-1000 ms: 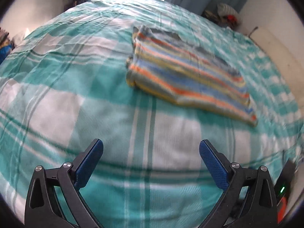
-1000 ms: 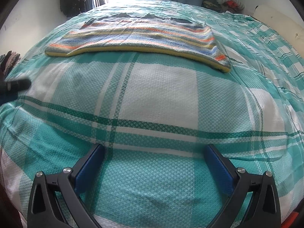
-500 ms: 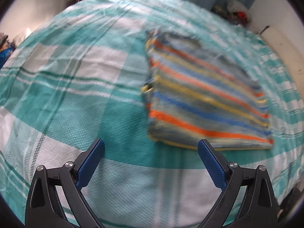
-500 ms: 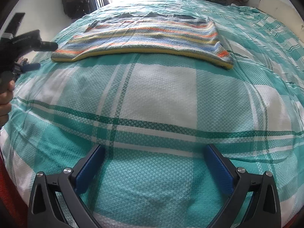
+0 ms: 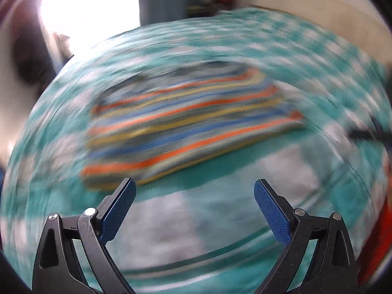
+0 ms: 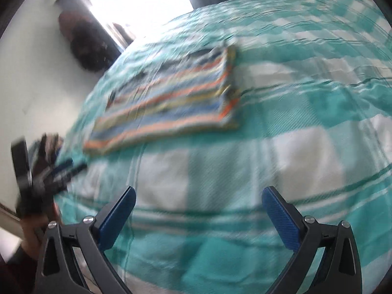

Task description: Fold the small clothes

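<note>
Here, a folded striped garment (image 5: 186,125) lies flat on the teal plaid bedspread (image 6: 245,171).
Left gripper (image 5: 193,193) and right gripper (image 6: 198,199) hover short of it, jaws apart, empty; both views blurred.

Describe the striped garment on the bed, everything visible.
The striped garment looks like a knit top with horizontal bands of orange, blue, yellow and grey. It lies flat and folded into a rough rectangle on the teal-and-white checked bedspread, with layered edges at its right end in the right wrist view. Only the bedspread touches it; both open grippers are short of it. Motion blur hides the finer detail.
</note>
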A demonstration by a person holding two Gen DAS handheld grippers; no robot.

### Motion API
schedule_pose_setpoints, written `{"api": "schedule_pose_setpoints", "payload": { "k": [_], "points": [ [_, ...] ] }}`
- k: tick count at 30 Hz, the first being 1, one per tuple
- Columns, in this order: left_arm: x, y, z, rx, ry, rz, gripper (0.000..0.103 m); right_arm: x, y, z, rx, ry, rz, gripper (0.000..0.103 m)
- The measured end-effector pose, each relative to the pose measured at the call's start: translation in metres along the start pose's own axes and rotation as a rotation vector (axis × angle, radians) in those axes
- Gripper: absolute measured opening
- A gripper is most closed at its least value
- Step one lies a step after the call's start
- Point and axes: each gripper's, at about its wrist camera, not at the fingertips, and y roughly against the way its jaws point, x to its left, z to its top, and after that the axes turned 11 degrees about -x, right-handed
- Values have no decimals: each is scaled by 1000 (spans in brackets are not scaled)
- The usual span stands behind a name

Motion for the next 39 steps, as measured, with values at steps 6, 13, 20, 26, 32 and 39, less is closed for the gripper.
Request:
{"api": "schedule_pose_setpoints", "payload": {
  "k": [6, 13, 20, 26, 32, 39],
  "points": [
    [-115, -67, 47, -27, -204, -161, 84, -55, -27, 86, 19, -50, 59, 89],
    [-136, -142, 60, 79, -97, -131, 32, -81, -105, 158, 109, -41, 143, 75],
    [-113, -142, 67, 50, 45, -206, 7, -73, -203, 191, 181, -127, 229, 74],
    [-74, -107, 78, -27, 145, -246, 6, -41, -220, 203, 122, -73, 145, 9],
    [31, -41, 76, -132, 370, -192, 6, 67, -189, 225, 21, 35, 308, 9],
    [149, -11, 24, -116, 609, -36, 6, 212, -234, 198, 76, 134, 438, 9]
  ]
}}
